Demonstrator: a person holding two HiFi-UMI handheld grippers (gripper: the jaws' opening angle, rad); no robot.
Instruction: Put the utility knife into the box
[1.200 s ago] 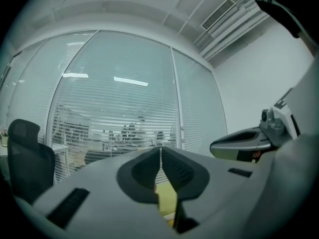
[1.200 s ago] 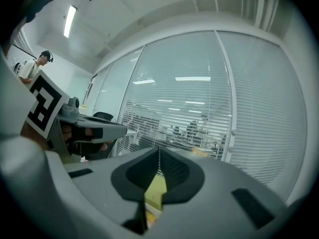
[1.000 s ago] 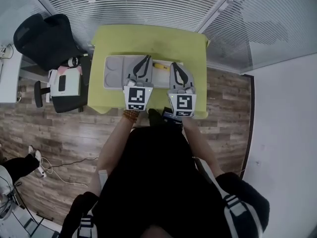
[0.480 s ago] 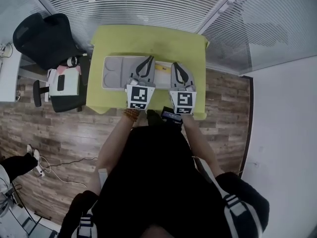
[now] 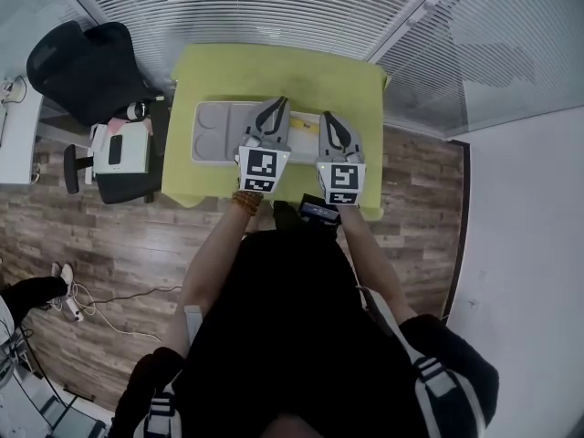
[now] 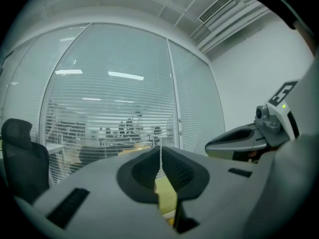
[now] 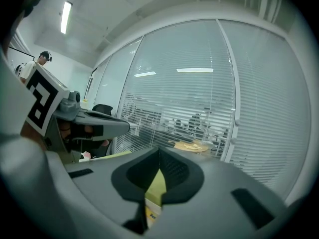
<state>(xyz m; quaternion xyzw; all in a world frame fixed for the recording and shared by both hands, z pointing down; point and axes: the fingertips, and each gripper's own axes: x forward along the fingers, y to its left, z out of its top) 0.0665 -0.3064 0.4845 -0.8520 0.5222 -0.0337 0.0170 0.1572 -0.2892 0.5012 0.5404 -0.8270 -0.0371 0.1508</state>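
Left gripper [image 6: 160,152]: jaws pressed together, nothing between. Right gripper [image 7: 159,154]: the same, empty, close beside the left. Utility knife [image 5: 302,128]: yellow sliver just ahead, between the two grippers, at the right end of the grey box [image 5: 212,133]. The box runs leftward past the left gripper on the green table [image 5: 274,71].

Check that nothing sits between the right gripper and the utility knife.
Nothing visible does. In the head view the right gripper, jaws shut, hangs just right of the yellow utility knife, no object between them. The left gripper flanks its other side.
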